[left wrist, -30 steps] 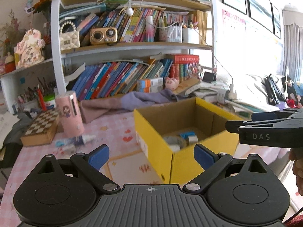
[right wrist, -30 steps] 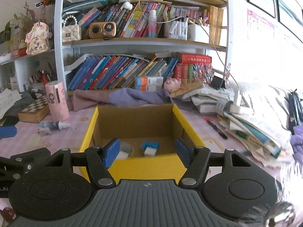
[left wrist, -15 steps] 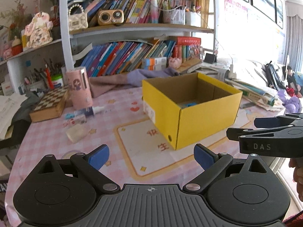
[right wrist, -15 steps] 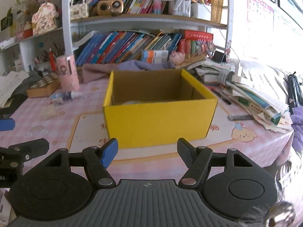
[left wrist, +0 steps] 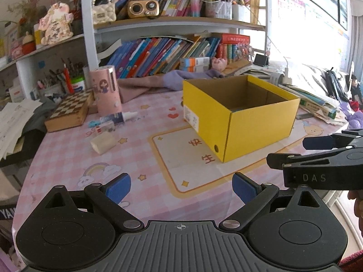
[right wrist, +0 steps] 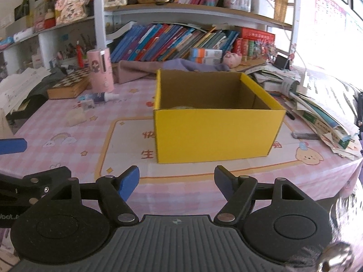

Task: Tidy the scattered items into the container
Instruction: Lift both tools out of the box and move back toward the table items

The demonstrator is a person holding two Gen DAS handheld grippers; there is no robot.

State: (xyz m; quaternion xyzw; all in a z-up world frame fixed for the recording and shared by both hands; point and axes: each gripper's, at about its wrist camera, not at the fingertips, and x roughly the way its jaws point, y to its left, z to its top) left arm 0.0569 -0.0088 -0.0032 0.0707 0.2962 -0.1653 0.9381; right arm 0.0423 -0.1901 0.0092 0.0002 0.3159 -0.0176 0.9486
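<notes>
**Both grippers empty, box straight ahead**

Your left gripper (left wrist: 181,187) hangs over the near edge of the pink checked table (left wrist: 68,158), its blue pads well apart with nothing between them. Your right gripper (right wrist: 177,180) sits just beside it on the right; its jaws are opening and they too are empty.

The yellow cardboard box (right wrist: 215,131) stands open-topped on the printed mat (left wrist: 181,154), directly in front of your right gripper and to the far right of your left one. Scattered items lie left of the box: a pale wrapped block (left wrist: 103,142), a small white box (left wrist: 104,128) and a dropper bottle (left wrist: 118,117), all near the pink cylinder (left wrist: 106,90) and the chessboard case (left wrist: 69,111)
</notes>
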